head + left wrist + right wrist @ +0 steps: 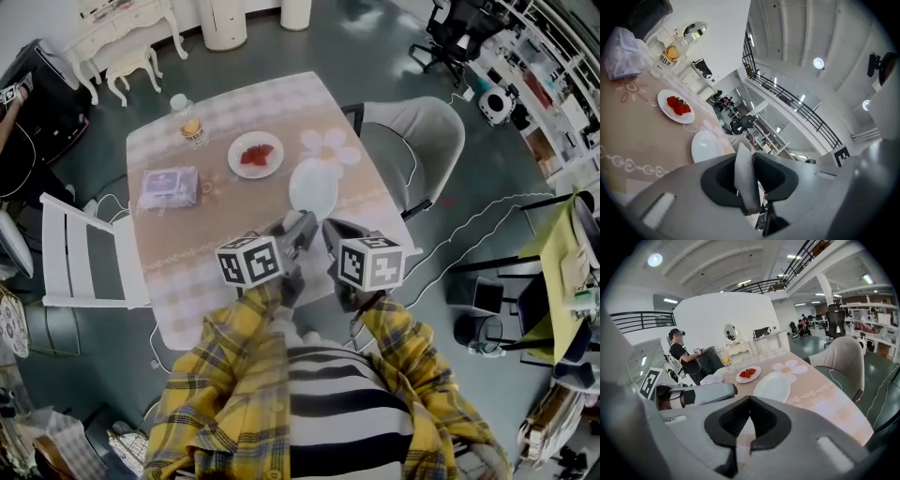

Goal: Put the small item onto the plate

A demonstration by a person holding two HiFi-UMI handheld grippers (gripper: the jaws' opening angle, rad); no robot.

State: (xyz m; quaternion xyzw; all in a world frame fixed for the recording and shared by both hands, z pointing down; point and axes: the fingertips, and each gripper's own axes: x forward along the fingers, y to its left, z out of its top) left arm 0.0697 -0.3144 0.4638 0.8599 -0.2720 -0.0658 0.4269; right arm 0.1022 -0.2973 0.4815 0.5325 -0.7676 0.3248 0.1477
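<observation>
Pink-and-white checked cloth covers the table (pixel 187 272), and both tools hang over its near edge, close to the wearer's striped top. On the right gripper (pixel 749 398) the jaw tips meet with nothing between them; only cloth shows through the hollow below. The left gripper (pixel 745 152) has its jaws a narrow slit apart and grips nothing. The pale grey in that slit looks to be the grey chair (pixel 422 141) beyond.

Just ahead lies the empty plate (pixel 313 187). The strawberries (pixel 256 155) sit past it on a smaller plate (pixel 236 169), well clear of either gripper. Farther left are a wrapped packet (pixel 169 187) and a bottle (pixel 191 122).

Only the right gripper view takes in a person in black (pixel 683 355) near a mirrored dressing table (pixel 733 341), with the left gripper's body alongside. Only the left gripper view shows the railed upper gallery (pixel 801 108). The bottle's label carries an orange slice; its print is too small to read.
</observation>
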